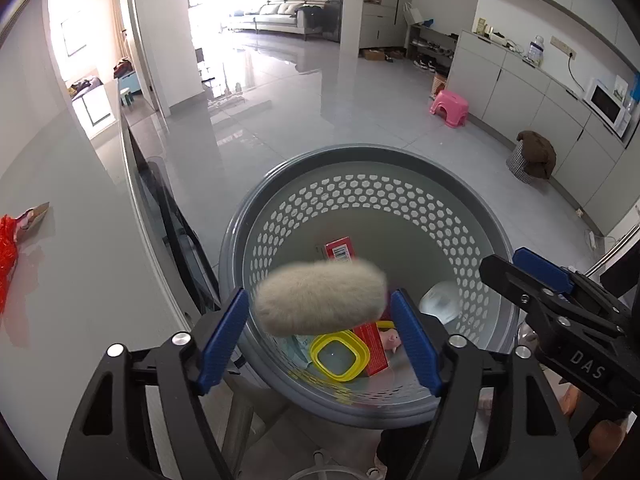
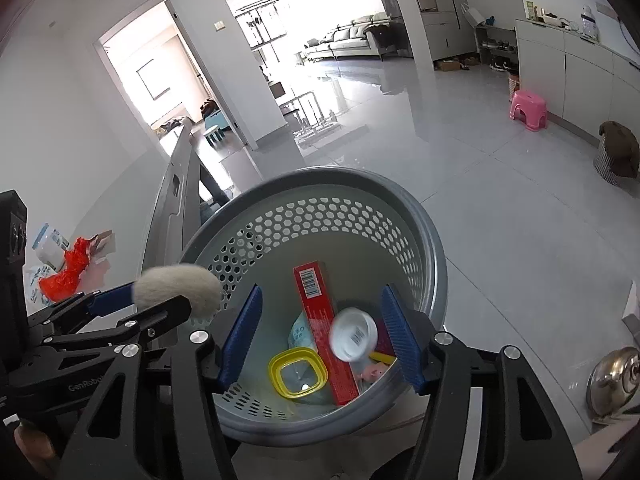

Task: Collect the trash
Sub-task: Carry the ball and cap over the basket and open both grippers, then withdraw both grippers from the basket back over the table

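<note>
Both grippers are hovering above the grey perforated wastebasket [image 1: 404,196], jaws spread apart: left gripper [image 1: 320,340] with a fuzzy beige puff [image 1: 320,298] blurred between its pads, untouched; right gripper [image 2: 320,336] over a blurred white lid [image 2: 353,338]. Red box [image 2: 322,320] is lying inside the wastebasket.

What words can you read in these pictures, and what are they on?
"DAS": on the right gripper, seen from the left wrist.
"GenRobo", cut off: on the left gripper, seen from the right wrist.
Red box and white cup: barcodes only, print too blurred to read.
</note>
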Demonstrator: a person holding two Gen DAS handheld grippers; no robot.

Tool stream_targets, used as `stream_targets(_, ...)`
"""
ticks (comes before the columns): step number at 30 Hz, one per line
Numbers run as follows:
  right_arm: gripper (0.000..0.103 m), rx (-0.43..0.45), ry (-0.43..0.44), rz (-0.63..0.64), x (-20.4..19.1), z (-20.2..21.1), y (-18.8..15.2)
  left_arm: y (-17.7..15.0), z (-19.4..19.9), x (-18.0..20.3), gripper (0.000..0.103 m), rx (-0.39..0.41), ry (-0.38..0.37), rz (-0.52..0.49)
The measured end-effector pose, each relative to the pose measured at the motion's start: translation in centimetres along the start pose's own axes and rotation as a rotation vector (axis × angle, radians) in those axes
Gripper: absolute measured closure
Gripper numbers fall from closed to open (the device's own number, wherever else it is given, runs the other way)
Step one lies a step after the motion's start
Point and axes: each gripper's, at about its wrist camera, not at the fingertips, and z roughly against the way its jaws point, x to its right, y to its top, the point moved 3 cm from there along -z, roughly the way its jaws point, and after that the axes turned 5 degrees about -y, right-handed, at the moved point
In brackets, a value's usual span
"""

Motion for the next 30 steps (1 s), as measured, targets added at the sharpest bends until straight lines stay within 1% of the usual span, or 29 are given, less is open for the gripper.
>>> stream_targets(15,0.042,0.000,0.002,0.005,-1.0,0.6,-0.4,-0.4,1.3,-0.2,0.030,0.015,0.003,0.006)
stream_targets(26,0.042,-0.006,0.040,0.024,-2.7,0.9,-0.7,-0.9,3.1,-2.2,0.029,0.035,0.026,0.031)
stream_targets(30,0.042,-0.014,0.066,0.036,-4.1,0.9,-0.9,-1.3,4.1,-3.3,0.027,0.042,0.041,0.052)
